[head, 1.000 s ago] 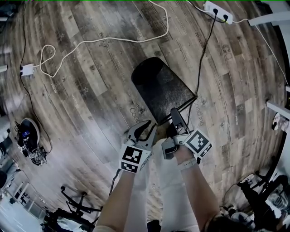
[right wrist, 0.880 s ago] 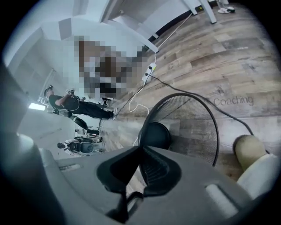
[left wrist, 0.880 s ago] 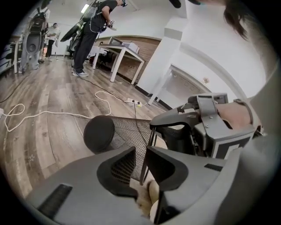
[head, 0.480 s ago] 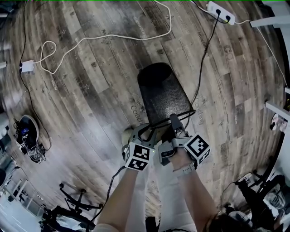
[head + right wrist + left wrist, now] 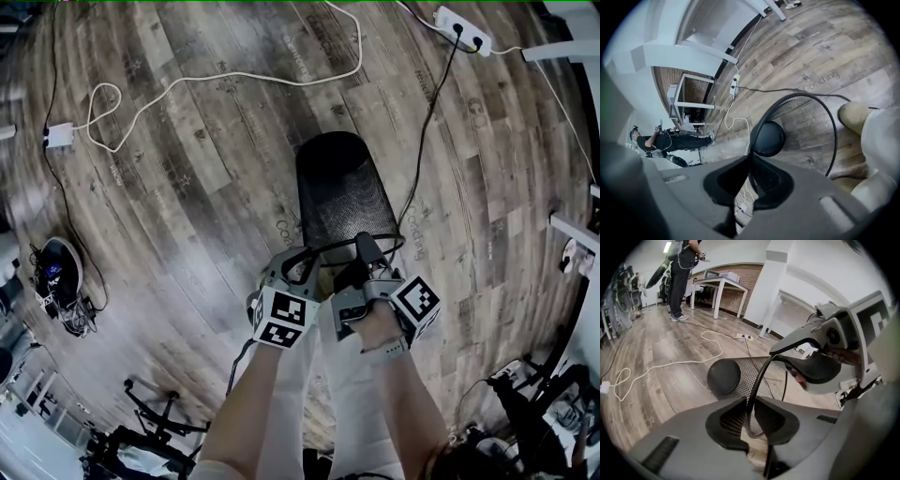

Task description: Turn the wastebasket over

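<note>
The wastebasket lies on its side on the wood floor, directly ahead of both grippers and reaching away from them. Its long axis runs along the floor. The closed base is the far end, and the open rim faces back toward the person. The left gripper has its jaws pinched almost together on the thin rim wire, on the left side of the mouth, and the left gripper view shows the wire running up between the pads. The right gripper is clamped the same way on the rim's right side, its jaws nearly closed on the wire, with the base seen just beyond them in its own view. I judge the turn about half made: the basket is neither upright nor inverted. What remains is to swing the held rim over until the basket stands on end, then let go. A black cable runs along the floor just right of the basket.
</note>
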Tool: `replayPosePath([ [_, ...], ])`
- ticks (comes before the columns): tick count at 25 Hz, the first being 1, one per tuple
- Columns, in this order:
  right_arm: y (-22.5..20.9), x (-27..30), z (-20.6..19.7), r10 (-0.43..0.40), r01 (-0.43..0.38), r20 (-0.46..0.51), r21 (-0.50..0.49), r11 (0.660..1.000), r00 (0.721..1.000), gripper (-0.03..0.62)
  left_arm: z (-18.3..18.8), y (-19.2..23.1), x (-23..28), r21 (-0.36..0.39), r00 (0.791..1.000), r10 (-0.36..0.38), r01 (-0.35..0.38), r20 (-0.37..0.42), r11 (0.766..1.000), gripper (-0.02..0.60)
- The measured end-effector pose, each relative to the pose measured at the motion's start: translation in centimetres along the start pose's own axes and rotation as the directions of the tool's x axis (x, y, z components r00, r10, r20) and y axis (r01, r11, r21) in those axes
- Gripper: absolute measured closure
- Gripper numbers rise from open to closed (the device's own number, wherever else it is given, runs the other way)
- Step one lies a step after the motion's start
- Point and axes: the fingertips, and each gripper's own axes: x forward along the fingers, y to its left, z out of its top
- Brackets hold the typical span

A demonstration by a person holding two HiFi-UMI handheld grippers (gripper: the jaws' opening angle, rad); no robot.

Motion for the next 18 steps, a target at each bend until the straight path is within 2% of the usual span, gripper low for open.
replayPosePath([
  [2,1.1,0.8,0.4,0.041,-0.041,-0.012,-0.011,0.999,0.999,0.568,1.2,0.4,0.0,-0.014,1.000,0.001,-0.001,0.008,1.000,0.535],
  [5,3.1,1.8,0.5,0.089,-0.091,-0.042,-0.053,0.994,0.995,0.560,3.1,1.2,-0.1,-0.079,0.999,-0.005,0.008,0.031,0.997,0.535],
  [10,6.0,2.5,0.7,0.196,-0.205,-0.070,-0.167,0.964,0.978,0.497,4.8,3.1,-0.4,-0.231,0.998,0.008,0.006,0.059,0.973,0.542],
  [14,6.0,2.2,0.6,0.199,-0.217,-0.093,-0.255,0.942,0.976,0.493,5.1,5.6,-1.0,-0.313,0.995,0.055,-0.028,0.080,0.949,0.555],
  [18,4.8,2.3,0.9,0.168,-0.185,-0.085,-0.284,0.941,0.982,0.493,5.4,7.9,-1.4,-0.421,0.990,0.086,-0.033,0.108,0.907,0.552],
])
